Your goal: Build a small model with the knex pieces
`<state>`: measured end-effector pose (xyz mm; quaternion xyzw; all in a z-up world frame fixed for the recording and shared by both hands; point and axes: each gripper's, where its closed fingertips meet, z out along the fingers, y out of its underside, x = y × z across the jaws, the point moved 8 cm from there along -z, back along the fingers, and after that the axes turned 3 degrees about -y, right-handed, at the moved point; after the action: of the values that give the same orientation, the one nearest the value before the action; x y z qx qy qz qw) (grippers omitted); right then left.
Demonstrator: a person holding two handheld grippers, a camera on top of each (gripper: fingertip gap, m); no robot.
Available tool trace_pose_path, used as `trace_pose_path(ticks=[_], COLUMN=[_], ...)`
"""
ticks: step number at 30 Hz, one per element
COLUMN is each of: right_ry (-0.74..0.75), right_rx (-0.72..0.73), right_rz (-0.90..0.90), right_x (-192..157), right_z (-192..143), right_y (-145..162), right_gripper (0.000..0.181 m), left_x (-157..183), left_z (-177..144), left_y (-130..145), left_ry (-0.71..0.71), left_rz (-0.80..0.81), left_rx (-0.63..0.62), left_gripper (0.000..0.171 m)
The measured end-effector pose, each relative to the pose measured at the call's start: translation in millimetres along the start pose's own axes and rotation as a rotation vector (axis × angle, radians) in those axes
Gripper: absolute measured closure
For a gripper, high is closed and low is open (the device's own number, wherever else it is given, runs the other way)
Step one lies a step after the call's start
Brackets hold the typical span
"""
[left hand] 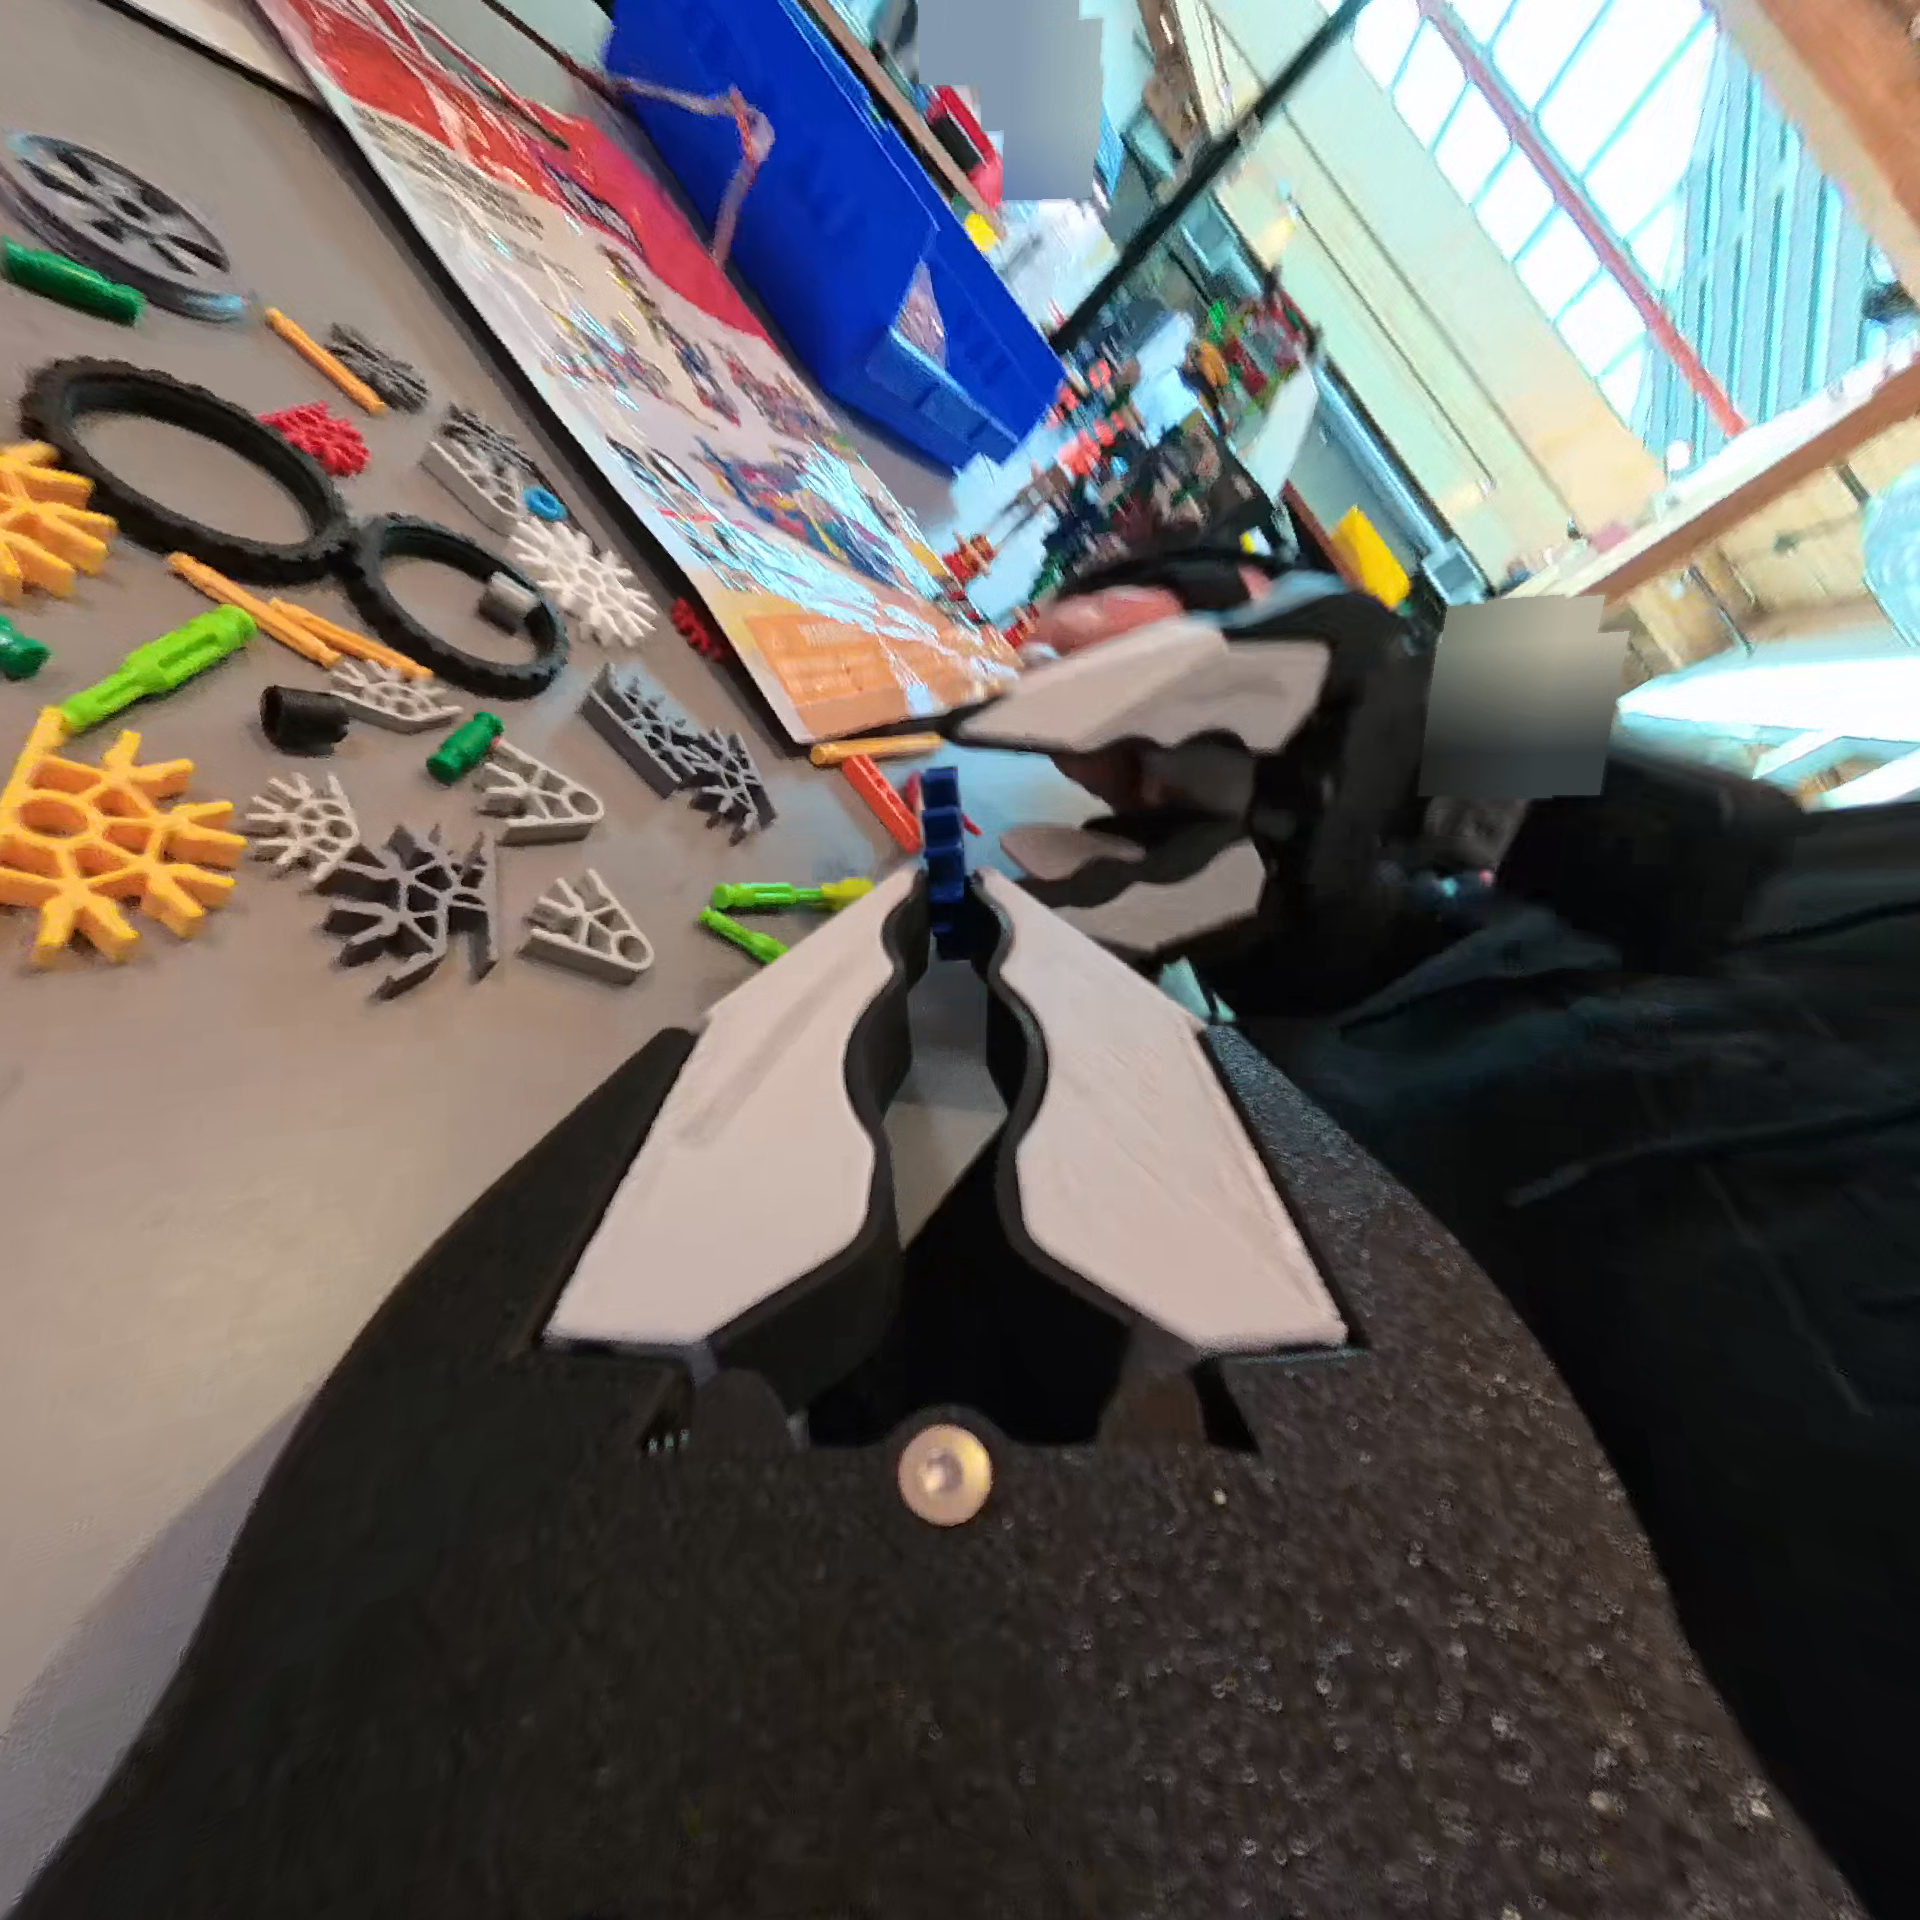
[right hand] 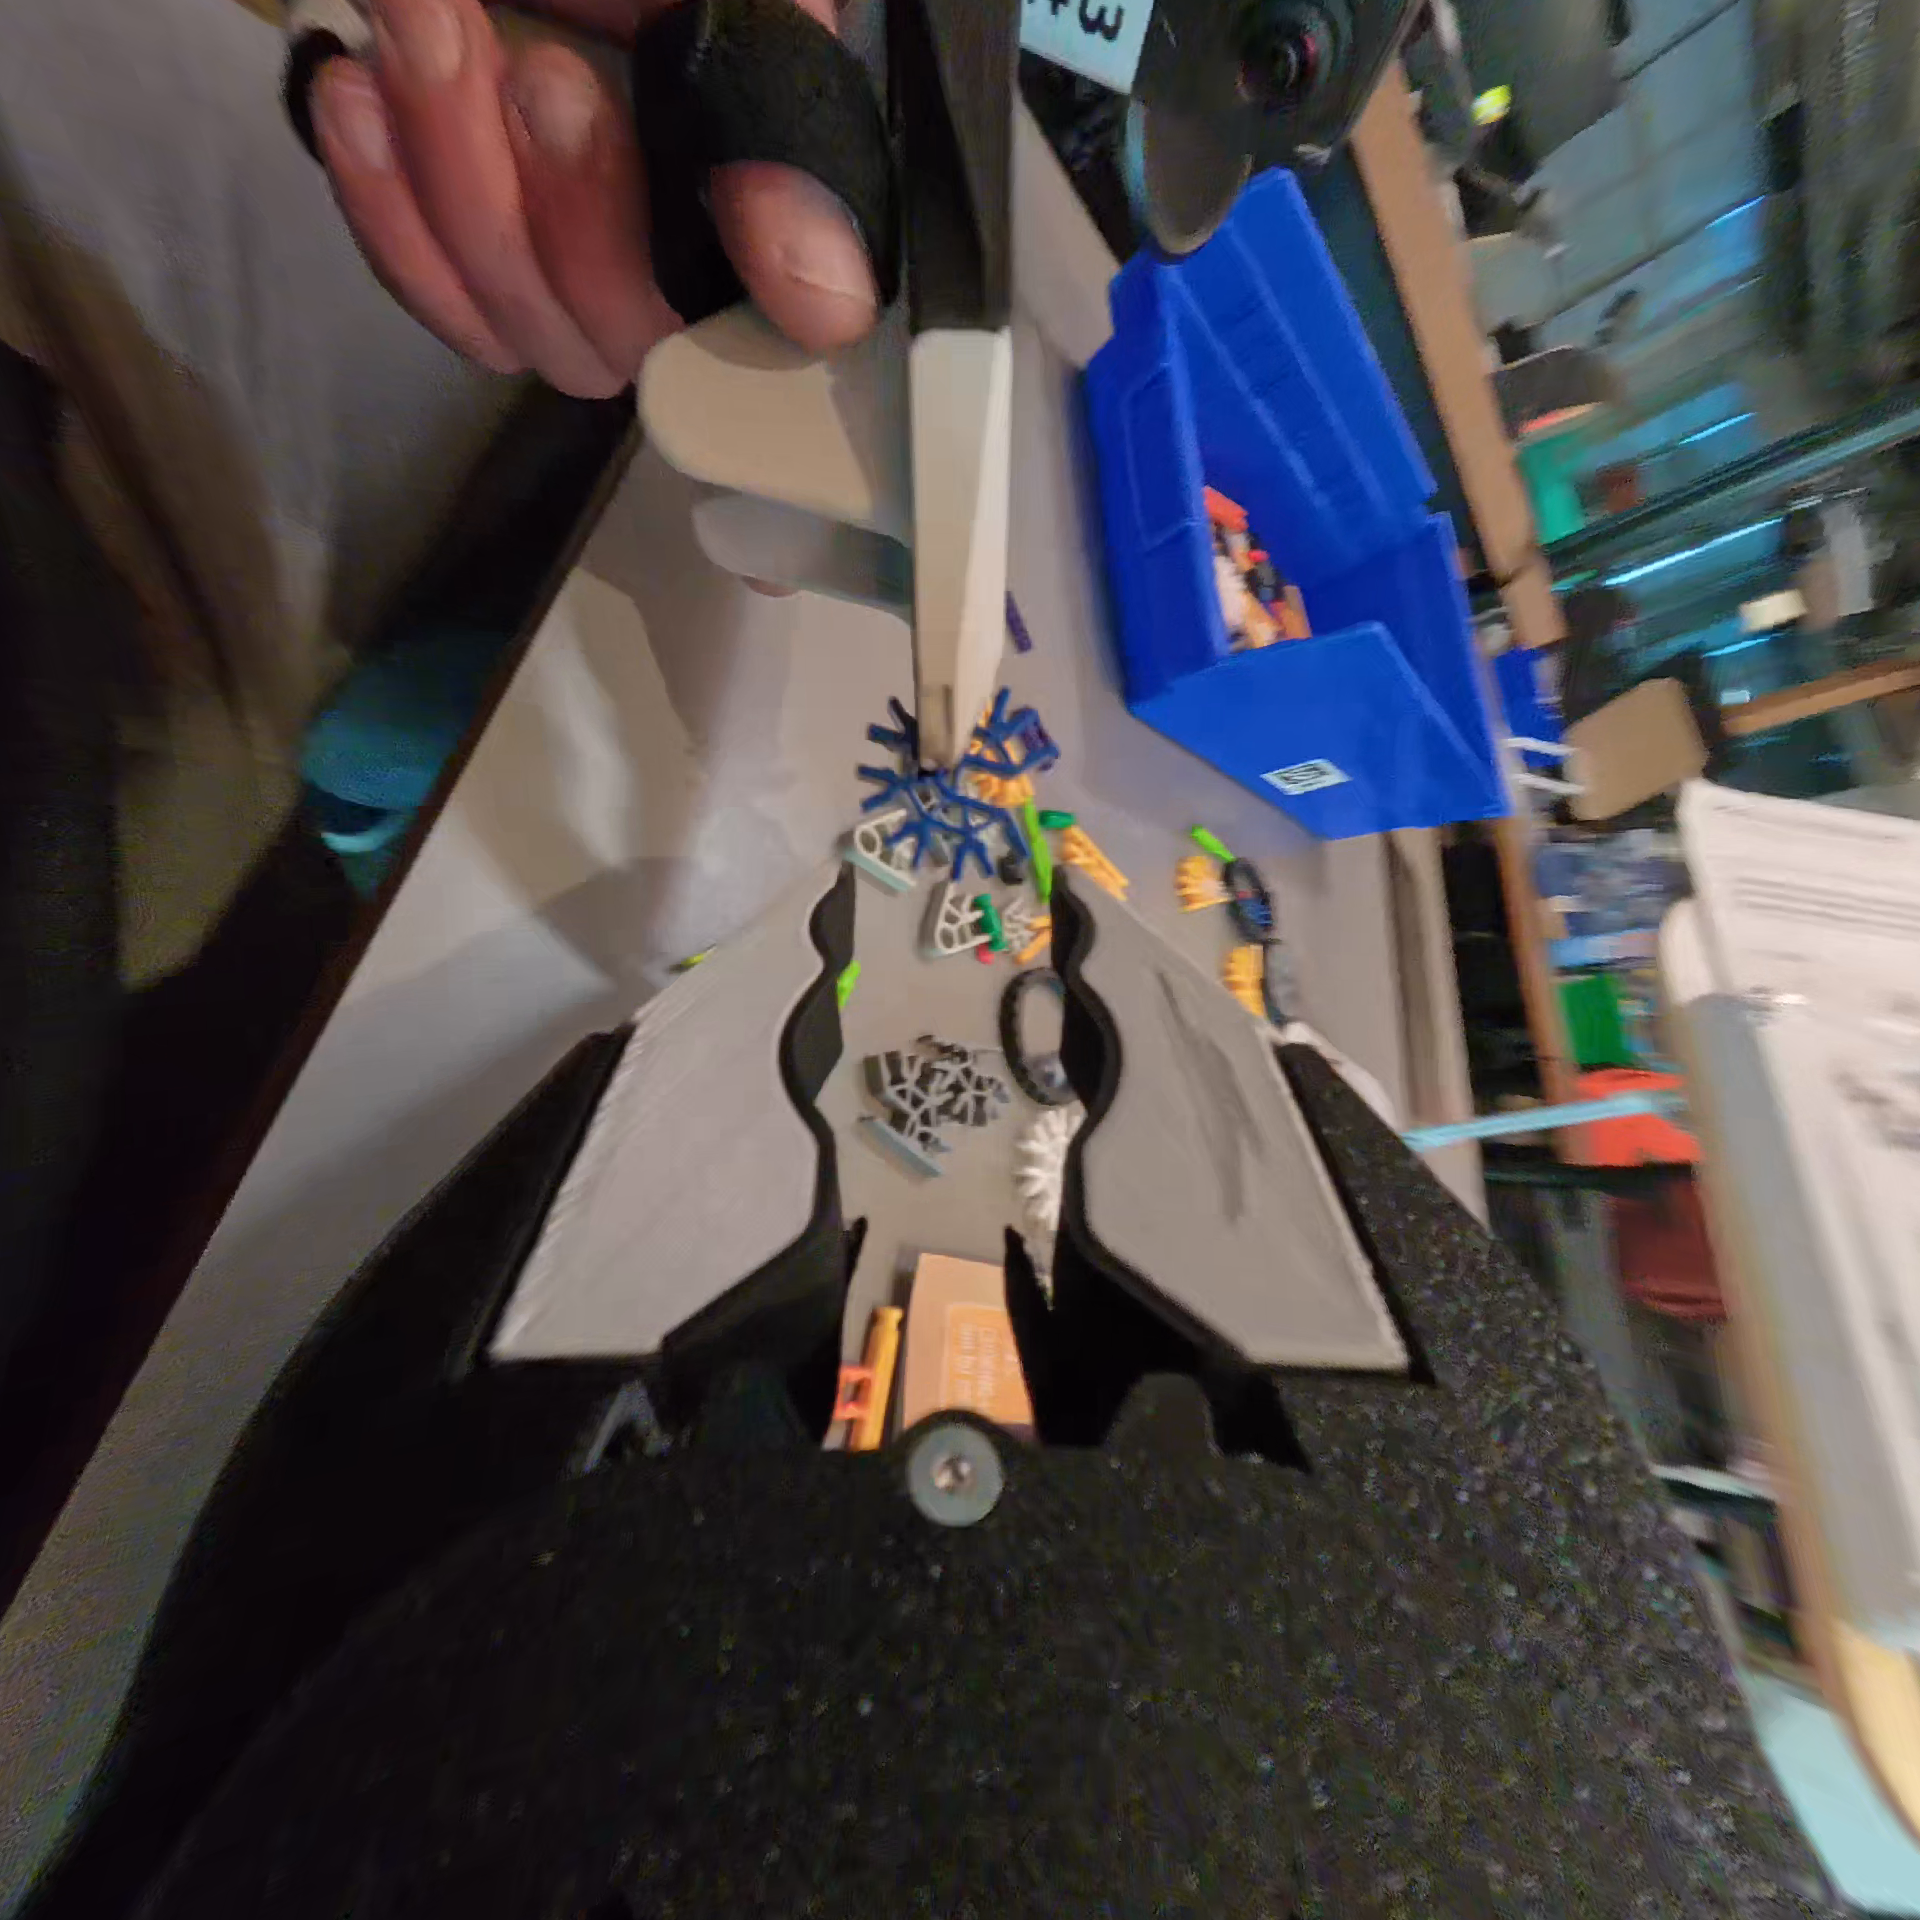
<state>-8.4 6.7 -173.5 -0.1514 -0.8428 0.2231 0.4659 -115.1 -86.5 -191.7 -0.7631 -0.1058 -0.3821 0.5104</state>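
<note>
My left gripper is shut on a blue snowflake-shaped connector piece, held edge-on above the grey table. In the right wrist view the same blue connector shows flat, pinched at the tip of the left gripper's fingers, with a hand holding that gripper. My right gripper is open and empty, pointing at the blue connector from close by. It also shows in the left wrist view, open, just beyond the blue piece.
Loose construction pieces lie on the table: black tyre rings, yellow connectors, grey connectors, green rods, a wheel. A printed instruction sheet and a blue bin stand behind. A dark sleeve is at right. Only a small space, under 4 cm, lies between the two pairs of fingers. From either gripper's tips it is about 20 cm to the wheel.
</note>
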Motion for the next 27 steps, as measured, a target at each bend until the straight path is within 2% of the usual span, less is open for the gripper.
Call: trace_pose_path(ticks=[4, 7, 10, 12, 14, 19, 27], right_ry=[-0.173, -0.277, -0.325, -0.336, -0.305, -0.214, -0.052], right_rx=[0.11, 0.154, 0.149, 0.146, 0.13, 0.107, 0.054], right_rz=[0.08, 0.072, -0.038, -0.087, -0.124, -0.065, 0.128], right_x=[8, 9, 1, -6, -9, -6, 7], right_z=[-3, -2, 1, 4, 7, 10, 17], right_y=[-1, -5, -10, -13, -14, -8, -2], right_gripper=[0.127, 0.121, 0.123, 0.136, 0.139, 0.14, 0.14], left_x=[4, 9, 16, 17, 15, 10, 3], left_z=[0, 5, 8, 10, 11, 12, 9], left_y=[-2, 0, 1, -1, 0, -6, -15], left_ry=[0.057, 0.099, 0.161, 0.197, 0.193, 0.175, 0.103], left_rz=[0.076, 0.143, 0.182, 0.182, 0.193, 0.178, 0.124], left_rx=[-0.121, -0.236, -0.325, -0.356, -0.393, -0.36, -0.142], left_gripper=[0.168, 0.168, 0.167, 0.168, 0.168, 0.168, 0.162])
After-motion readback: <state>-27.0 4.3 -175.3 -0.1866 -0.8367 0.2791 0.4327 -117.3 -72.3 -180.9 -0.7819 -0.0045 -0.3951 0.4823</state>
